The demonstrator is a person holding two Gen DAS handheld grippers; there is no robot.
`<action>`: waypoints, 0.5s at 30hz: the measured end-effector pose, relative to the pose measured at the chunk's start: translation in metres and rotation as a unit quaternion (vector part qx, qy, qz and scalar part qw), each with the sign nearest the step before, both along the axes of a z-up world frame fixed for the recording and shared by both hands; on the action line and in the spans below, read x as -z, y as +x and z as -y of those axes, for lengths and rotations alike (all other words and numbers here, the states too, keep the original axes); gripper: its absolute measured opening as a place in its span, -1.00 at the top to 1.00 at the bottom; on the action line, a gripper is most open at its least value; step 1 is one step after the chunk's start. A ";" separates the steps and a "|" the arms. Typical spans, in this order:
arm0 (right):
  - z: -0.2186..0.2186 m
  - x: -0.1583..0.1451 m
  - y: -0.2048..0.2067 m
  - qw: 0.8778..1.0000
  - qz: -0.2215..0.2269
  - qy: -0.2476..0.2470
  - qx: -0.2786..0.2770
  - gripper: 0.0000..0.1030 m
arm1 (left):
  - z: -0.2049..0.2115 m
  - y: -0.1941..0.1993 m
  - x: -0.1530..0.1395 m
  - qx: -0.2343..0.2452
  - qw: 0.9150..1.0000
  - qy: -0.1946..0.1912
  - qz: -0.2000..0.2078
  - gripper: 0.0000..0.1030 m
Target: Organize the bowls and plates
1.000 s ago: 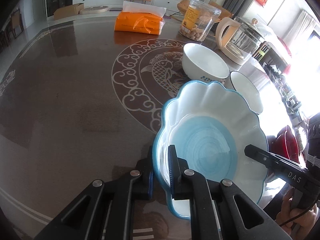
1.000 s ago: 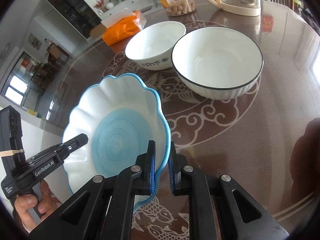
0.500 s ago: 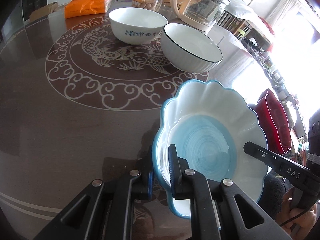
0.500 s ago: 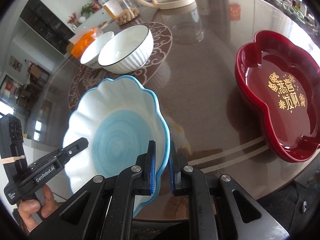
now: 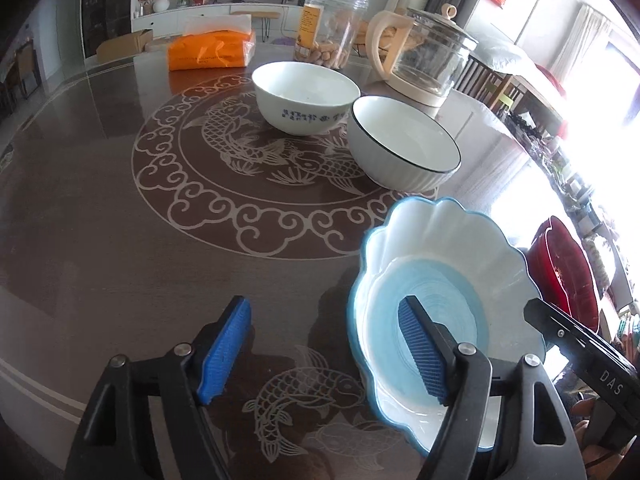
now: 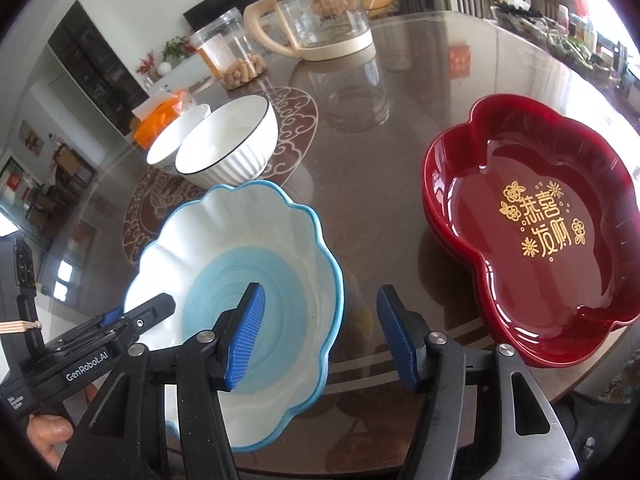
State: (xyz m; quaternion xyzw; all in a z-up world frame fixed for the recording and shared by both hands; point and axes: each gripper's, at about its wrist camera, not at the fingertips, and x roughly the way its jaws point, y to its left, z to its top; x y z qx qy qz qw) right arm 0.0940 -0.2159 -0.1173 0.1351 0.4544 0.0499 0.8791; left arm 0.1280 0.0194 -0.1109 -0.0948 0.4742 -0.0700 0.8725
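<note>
A scalloped white bowl with a blue centre and rim [image 5: 440,248] [image 6: 240,236] sits on the dark table near its front edge. My left gripper [image 5: 323,300] straddles the bowl's left rim. Its jaws are opening, one pad inside the bowl and one outside, neither pressing. My right gripper [image 6: 321,287] straddles the right rim in the same way, jaws opening, pads off the bowl. Two white bowls stand farther back: one with blue writing [image 5: 306,92] [image 6: 176,140], one ribbed with a black rim [image 5: 404,148] [image 6: 228,148]. A red lobed plate [image 6: 532,232] [image 5: 560,264] lies to the right.
A glass kettle [image 5: 428,64] [image 6: 320,12], a snack jar [image 5: 330,32] and an orange tissue pack [image 5: 212,52] stand at the back of the table. The table's front edge runs just below the blue bowl and red plate. A hand [image 6: 44,436] holds the left gripper.
Both grippers were shut on the blue bowl's rim and carried it toward the front edge, beside the red plate. Now both have opened and the bowl rests free.
</note>
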 end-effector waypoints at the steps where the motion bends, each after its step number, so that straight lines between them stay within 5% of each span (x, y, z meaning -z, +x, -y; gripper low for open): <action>1: 0.000 -0.004 -0.005 1.000 0.011 -0.009 0.002 -0.23 | -0.006 -0.003 -0.004 -0.007 1.000 0.004 0.008 -0.52; 7: -0.002 -0.039 -0.046 0.989 0.122 -0.069 0.049 -0.34 | -0.017 -0.025 -0.033 -0.031 0.997 0.040 0.058 -0.58; 15: -0.052 -0.069 -0.099 0.939 0.275 -0.200 0.054 -0.46 | 0.013 -0.044 -0.061 -0.001 0.991 0.076 0.113 -0.61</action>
